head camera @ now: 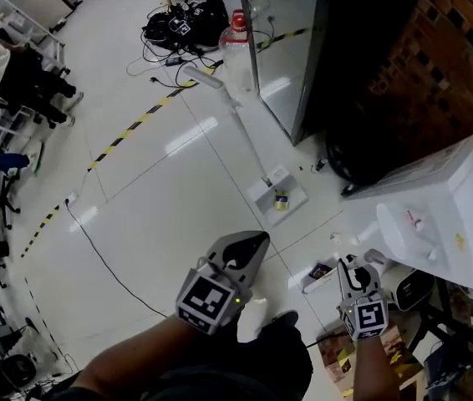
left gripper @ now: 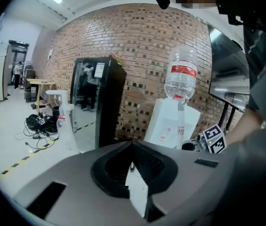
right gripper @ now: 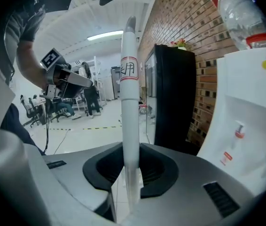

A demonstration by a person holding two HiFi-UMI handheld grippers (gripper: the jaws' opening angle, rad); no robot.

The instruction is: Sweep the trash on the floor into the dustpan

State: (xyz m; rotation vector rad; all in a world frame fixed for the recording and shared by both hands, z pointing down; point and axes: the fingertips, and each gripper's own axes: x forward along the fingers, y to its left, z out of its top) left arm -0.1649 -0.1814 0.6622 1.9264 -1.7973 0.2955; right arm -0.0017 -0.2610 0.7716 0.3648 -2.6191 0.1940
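A white long-handled dustpan (head camera: 275,192) stands on the tiled floor ahead, with a small yellow piece of trash (head camera: 281,200) in it. Its handle (head camera: 228,111) leans away to the upper left. My right gripper (head camera: 355,267) (right gripper: 132,173) is shut on an upright white broom handle (right gripper: 129,102), close to the water dispenser. A white piece (head camera: 316,274) low on the floor beside it may be the broom's head. My left gripper (head camera: 249,245) (left gripper: 133,173) is shut with nothing in it, held above the floor short of the dustpan.
A white water dispenser (head camera: 445,215) stands at the right, a black glass-door cabinet (head camera: 303,48) behind the dustpan. A water bottle (head camera: 235,44) and tangled cables (head camera: 178,27) lie at the back. A thin cable (head camera: 103,261) crosses the floor at left. A cardboard box (head camera: 337,349) sits near my feet.
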